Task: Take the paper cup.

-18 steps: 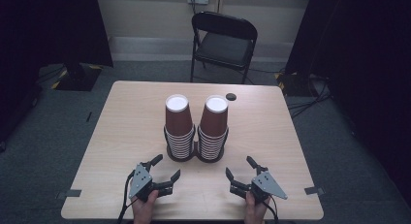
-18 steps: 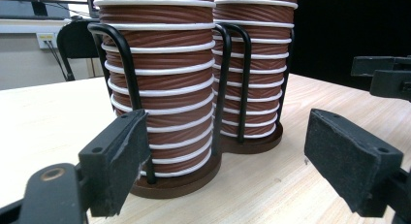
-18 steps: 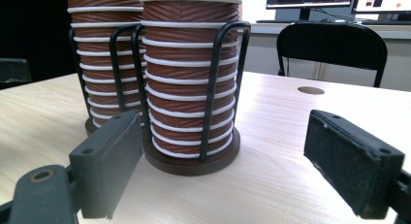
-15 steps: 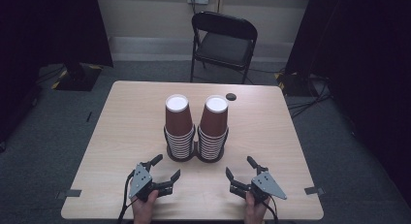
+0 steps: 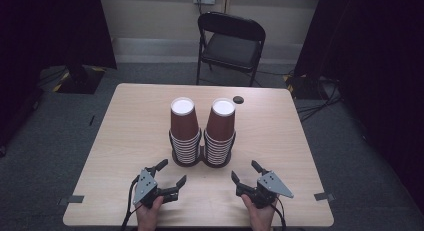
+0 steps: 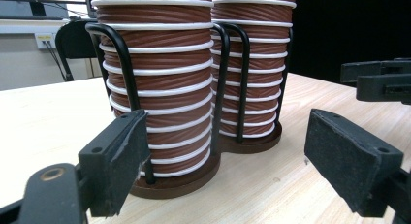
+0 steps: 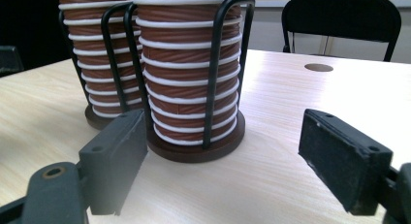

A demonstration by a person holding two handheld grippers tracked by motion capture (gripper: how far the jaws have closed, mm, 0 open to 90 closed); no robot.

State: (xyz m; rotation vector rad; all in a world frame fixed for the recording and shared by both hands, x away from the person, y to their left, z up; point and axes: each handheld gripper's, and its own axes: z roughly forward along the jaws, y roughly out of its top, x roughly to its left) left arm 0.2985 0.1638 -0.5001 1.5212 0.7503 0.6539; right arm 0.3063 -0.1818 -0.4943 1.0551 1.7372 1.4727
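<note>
Both tongs are held low over the near edge of the table (image 5: 125,141), and nothing is gripped by either. The left gripper (image 5: 171,174) is seen with its jaws spread wide; the right gripper (image 5: 243,174) is likewise open, with bare tabletop between its pads. Each tool is carried in one hand of a person whose wrists enter from the bottom of the high view.

Two stacks of brown paper cups are stood side by side near the middle of the table, each nested in a black wire holder on a round dark base. The left stack (image 5: 183,131) and the right stack (image 5: 220,132) are set just beside one another, bases almost touching, and each is topped by a cup whose white inside is turned up. From the left gripper view, the left stack (image 6: 160,88) is framed just beyond the left pad; from the right gripper view, the right stack (image 7: 191,73) is framed between the pads but farther off.

No cup is judged to have been lifted yet: both stacks look full and undisturbed, so the handling appears to be at its very start, with the reach, the grasp and the removal all left to be done. The stacks lie ahead of both tongs, near but apart, roughly centred between them.

Farther back, a small dark round spot (image 5: 238,99) is visible on the tabletop, and a black folding chair (image 5: 230,43) is placed beyond the far edge.
</note>
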